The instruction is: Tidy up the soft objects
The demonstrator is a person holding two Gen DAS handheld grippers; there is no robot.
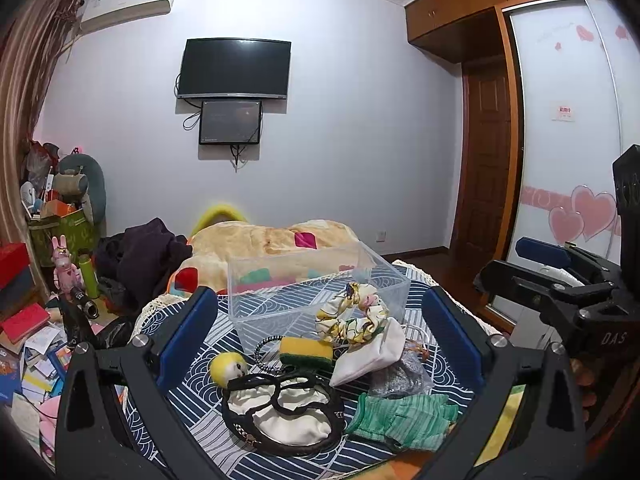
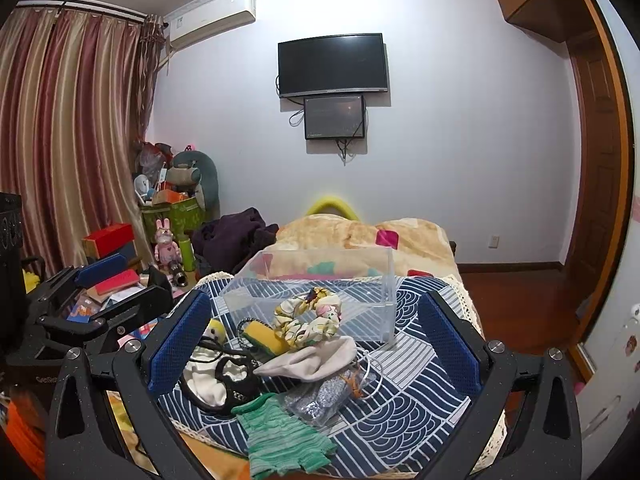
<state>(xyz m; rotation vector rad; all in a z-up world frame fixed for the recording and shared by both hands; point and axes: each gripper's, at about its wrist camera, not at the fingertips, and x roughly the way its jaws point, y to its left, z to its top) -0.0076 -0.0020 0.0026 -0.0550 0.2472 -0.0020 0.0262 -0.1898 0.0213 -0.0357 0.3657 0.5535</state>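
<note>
Bedroom setting: blue-and-white patterned cloth [image 1: 276, 304] spread over the bed end, wall-mounted TV [image 1: 235, 69] on the far wall, striped curtain [image 2: 60, 120] to the left. Clear plastic box [image 1: 316, 280] stands upright on the cloth; only the floral scrunchie [image 1: 352, 316] leans over its near wall, the interior looks otherwise bare. Soft items clustered just in front of the box: yellow-green sponge [image 1: 306, 350], small yellow-haired doll head [image 1: 228, 366], white cloth pouch [image 1: 370, 354], black-trimmed white fabric piece [image 1: 286, 412], green knitted gloves [image 1: 404, 416], grey glittery item in a clear bag [image 1: 400, 376]. Pouch overlaps the scrunchie's lower edge; gloves lie nearest the cameras. Left gripper [image 1: 320, 344] spread wide, blue pads either side of the pile, gripping nothing. Right gripper [image 2: 316, 340] likewise released, jaws wide apart, empty, framing the same pile
</note>
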